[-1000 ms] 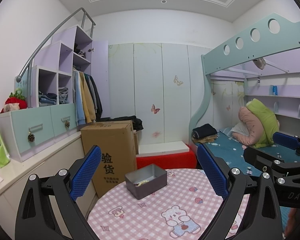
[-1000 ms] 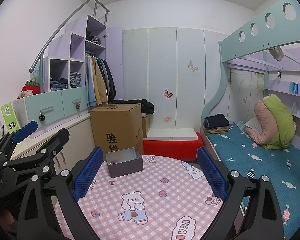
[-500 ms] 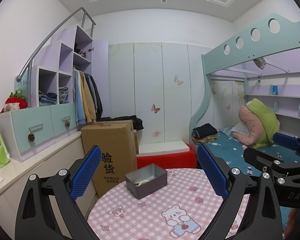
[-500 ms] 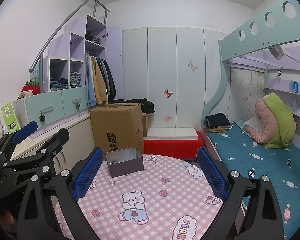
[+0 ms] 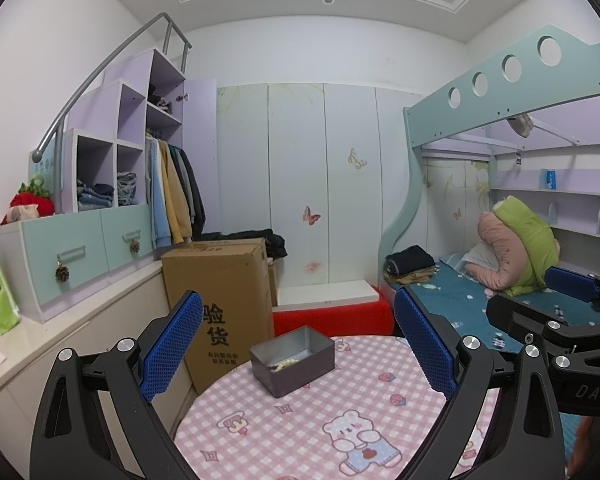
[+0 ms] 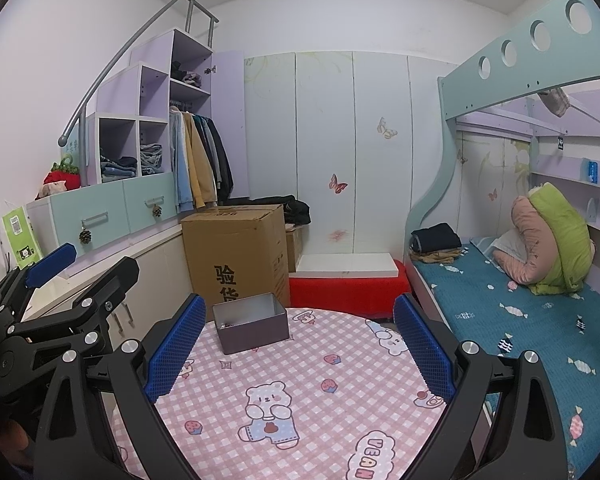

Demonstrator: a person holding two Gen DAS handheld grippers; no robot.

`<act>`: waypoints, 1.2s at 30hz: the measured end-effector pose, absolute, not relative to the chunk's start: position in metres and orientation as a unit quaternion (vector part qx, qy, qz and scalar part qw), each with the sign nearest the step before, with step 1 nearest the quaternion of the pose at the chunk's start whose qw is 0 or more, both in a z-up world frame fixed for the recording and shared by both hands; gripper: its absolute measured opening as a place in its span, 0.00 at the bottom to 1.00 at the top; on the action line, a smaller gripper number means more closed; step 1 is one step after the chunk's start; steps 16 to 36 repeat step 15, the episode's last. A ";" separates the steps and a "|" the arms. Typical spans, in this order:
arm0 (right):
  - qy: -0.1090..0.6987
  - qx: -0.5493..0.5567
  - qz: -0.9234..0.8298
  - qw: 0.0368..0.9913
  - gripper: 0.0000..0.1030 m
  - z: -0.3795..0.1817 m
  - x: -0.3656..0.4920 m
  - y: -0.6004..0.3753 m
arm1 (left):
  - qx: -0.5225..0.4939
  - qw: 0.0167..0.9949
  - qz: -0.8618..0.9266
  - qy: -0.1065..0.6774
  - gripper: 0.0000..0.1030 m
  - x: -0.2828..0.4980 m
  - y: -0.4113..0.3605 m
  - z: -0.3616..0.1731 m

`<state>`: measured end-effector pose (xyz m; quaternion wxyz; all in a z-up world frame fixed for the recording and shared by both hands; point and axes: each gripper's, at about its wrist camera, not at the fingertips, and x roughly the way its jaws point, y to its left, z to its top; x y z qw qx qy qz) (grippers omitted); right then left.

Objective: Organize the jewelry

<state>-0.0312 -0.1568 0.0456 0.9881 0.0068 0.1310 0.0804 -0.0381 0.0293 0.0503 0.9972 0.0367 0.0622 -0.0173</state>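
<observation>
We held both grippers, left (image 5: 298, 350) & right (image 6: 300, 346), jaws wide apart, empty; grey tin (image 5: 293, 361) w/ jewelry sat near table's (image 6: 340, 412) far-left edge; best approach slowly from above, w/o nudging tin.

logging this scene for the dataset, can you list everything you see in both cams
table: 1, pink check cloth with bears, foreground
box: 1, grey, open, far part of the table
jewelry: small pale pieces, count unclear, inside the box
carton: 1, brown, on the floor behind the table
step: 1, red with white top, by the wardrobe
bunk bed: 1, teal, right
bedding roll: 1, pink and green, on the bed
left gripper: 1, black with blue pads, jaws open
right gripper: 1, same, jaws open
</observation>
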 end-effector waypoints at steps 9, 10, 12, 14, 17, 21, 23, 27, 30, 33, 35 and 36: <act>0.138 0.008 0.079 0.987 0.90 0.040 -0.030 -0.154 | 0.036 0.996 -0.018 0.079 0.90 -0.031 0.032 0.042; 0.140 0.009 0.080 0.987 0.90 0.039 -0.030 -0.154 | 0.037 0.996 -0.018 0.079 0.90 -0.030 0.031 0.042; 0.140 0.010 0.080 0.987 0.90 0.038 -0.030 -0.154 | 0.038 0.996 -0.018 0.079 0.90 -0.029 0.031 0.043; 0.140 0.009 0.079 0.987 0.90 0.039 -0.029 -0.155 | 0.036 0.996 -0.020 0.080 0.90 -0.028 0.030 0.044; 0.140 0.010 0.079 0.987 0.90 0.039 -0.029 -0.155 | 0.035 0.996 -0.021 0.081 0.90 -0.028 0.030 0.043; 0.140 0.010 0.079 0.987 0.90 0.039 -0.029 -0.155 | 0.035 0.996 -0.021 0.081 0.90 -0.028 0.030 0.043; 0.140 0.010 0.079 0.987 0.90 0.039 -0.029 -0.155 | 0.035 0.996 -0.021 0.081 0.90 -0.028 0.030 0.043; 0.140 0.010 0.079 0.987 0.90 0.039 -0.029 -0.155 | 0.035 0.996 -0.021 0.081 0.90 -0.028 0.030 0.043; 0.140 0.010 0.079 0.987 0.90 0.039 -0.029 -0.155 | 0.035 0.996 -0.021 0.081 0.90 -0.028 0.030 0.043; 0.140 0.010 0.079 0.987 0.90 0.039 -0.029 -0.155 | 0.035 0.996 -0.021 0.081 0.90 -0.028 0.030 0.043; 0.140 0.010 0.079 0.987 0.90 0.039 -0.029 -0.155 | 0.035 0.996 -0.021 0.081 0.90 -0.028 0.030 0.043; 0.140 0.010 0.079 0.987 0.90 0.039 -0.029 -0.155 | 0.035 0.996 -0.021 0.081 0.90 -0.028 0.030 0.043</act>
